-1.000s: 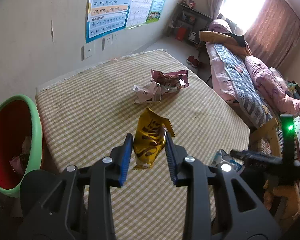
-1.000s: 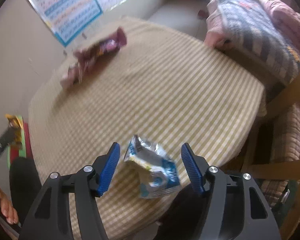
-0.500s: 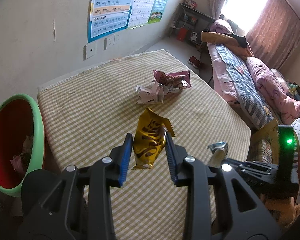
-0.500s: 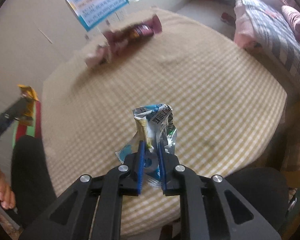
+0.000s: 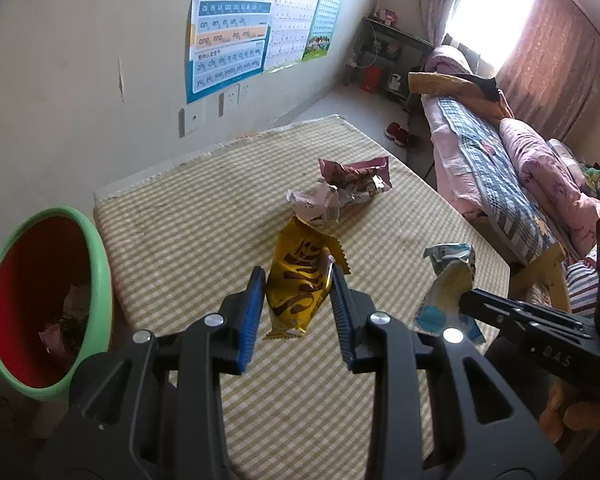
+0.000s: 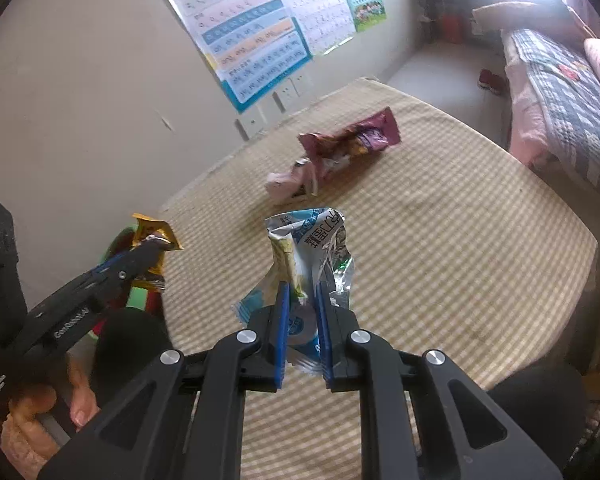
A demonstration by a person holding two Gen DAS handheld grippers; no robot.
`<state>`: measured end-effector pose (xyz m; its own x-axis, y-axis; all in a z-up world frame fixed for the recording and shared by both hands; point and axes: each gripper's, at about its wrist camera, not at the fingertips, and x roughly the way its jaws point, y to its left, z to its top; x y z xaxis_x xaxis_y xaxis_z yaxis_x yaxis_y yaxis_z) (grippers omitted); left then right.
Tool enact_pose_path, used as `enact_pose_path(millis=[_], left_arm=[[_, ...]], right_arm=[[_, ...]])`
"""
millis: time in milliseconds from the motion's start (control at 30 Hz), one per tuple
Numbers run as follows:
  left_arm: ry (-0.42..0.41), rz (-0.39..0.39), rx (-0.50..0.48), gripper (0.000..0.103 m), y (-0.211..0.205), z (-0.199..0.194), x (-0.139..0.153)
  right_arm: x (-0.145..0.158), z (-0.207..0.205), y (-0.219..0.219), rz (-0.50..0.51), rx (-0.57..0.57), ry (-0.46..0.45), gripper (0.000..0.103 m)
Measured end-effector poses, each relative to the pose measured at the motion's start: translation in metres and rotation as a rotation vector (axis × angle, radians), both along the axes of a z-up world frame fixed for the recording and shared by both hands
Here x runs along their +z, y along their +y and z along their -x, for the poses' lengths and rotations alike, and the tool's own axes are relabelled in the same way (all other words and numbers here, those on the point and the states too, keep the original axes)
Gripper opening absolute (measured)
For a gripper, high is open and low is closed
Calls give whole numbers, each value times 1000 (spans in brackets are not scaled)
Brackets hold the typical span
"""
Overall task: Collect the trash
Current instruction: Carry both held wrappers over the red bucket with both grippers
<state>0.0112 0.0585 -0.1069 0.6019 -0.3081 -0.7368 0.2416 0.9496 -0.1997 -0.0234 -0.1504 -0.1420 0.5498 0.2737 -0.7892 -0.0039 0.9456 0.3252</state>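
The surface (image 5: 188,240) now carries only the pink wrappers (image 5: 342,192), at twelve o'clock of both tools. The bin (image 5: 100,264) waits at nine o'clock. The right tool (image 6: 303,316), open over the blue wrapper (image 6: 312,248) a second ago, is now clenched on it and has lifted it. The left tool (image 5: 296,304) still grips the yellow wrapper (image 5: 300,280), so both likely head binward.
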Motion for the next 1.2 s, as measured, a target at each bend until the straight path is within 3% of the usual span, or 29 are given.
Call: enact_pose_path(millis=[867,1200], left_arm=[[-3,21,127,32,56,-6,5],[2,40,284,32,125,-9,2]], right_arm=[[14,-19,68,-18,149,-30,13],[13,-36,117,-32,252,-23,14]])
